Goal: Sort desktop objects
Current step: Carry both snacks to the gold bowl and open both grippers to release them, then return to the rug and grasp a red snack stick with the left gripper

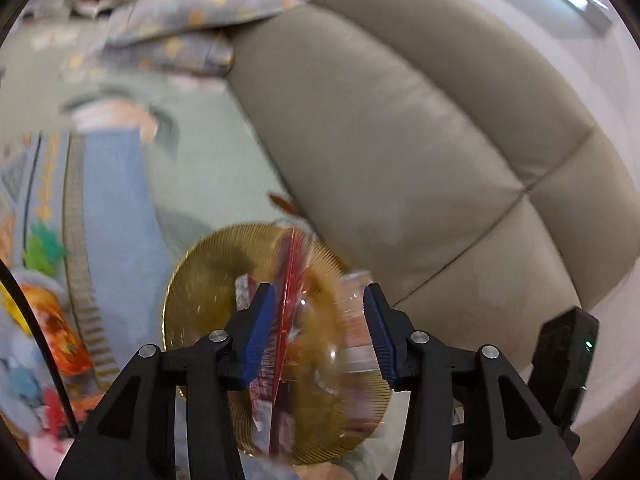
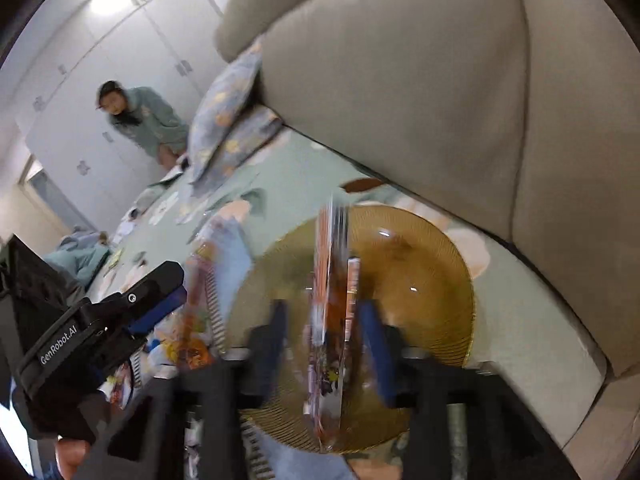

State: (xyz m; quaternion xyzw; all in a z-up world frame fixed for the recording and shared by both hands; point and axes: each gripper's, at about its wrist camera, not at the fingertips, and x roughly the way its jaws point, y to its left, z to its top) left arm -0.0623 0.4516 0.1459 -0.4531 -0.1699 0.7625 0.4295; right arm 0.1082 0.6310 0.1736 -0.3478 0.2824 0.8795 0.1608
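Left gripper (image 1: 320, 332) jaws parted, a thin red foil packet (image 1: 286, 308) standing edge-on between the blue pads, contact unclear. Right gripper (image 2: 324, 344) jaws also apart around an orange printed packet (image 2: 330, 320), badly blurred. Both packets are over the amber ribbed glass plate (image 2: 432, 264) near the bed's edge by the grey padded headboard (image 2: 400, 80). Plate's near rim cut off by the fingers. Open green sheet (image 2: 288, 152) beyond.

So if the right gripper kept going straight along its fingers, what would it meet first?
Most likely the thin snack packet standing edge-on between the right gripper's open fingers, then the amber glass plate beneath it. Motion blur makes depth uncertain.
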